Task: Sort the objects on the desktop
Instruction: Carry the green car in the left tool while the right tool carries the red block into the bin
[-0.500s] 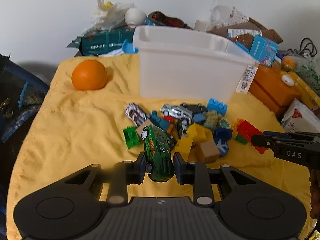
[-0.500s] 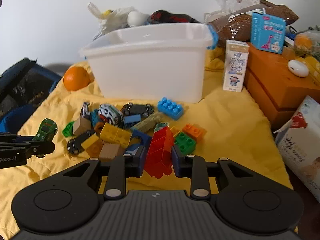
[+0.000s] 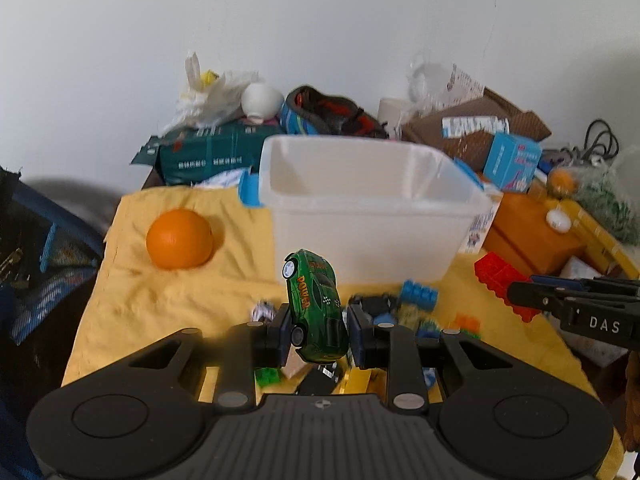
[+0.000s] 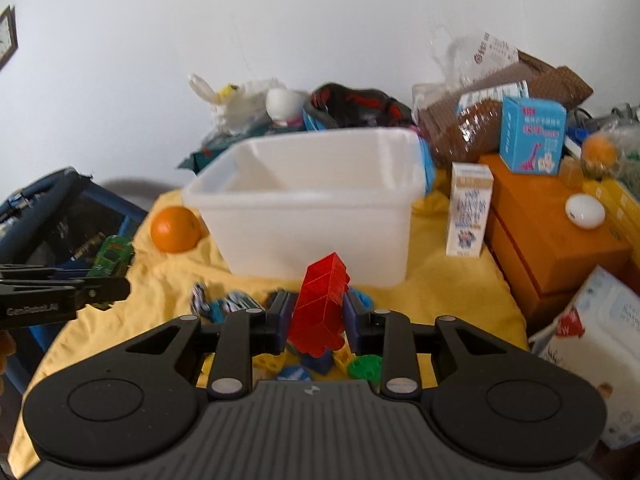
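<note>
The white bin (image 3: 368, 216) stands at twelve o'clock, with two compartments. The right gripper (image 4: 316, 316) pinches a red block (image 4: 320, 304); the left gripper (image 3: 316, 328) pinches a green car (image 3: 316, 308). Both are lifted before the bin. The tilted car may slip out, or fall into the wrong compartment.

A lived-in home. The yellow-clothed table (image 3: 168, 300) holds toy bricks (image 3: 418, 294), an orange (image 3: 179, 238) and a milk carton (image 4: 469, 209). Snack boxes (image 4: 532, 140) crowd the wall.
</note>
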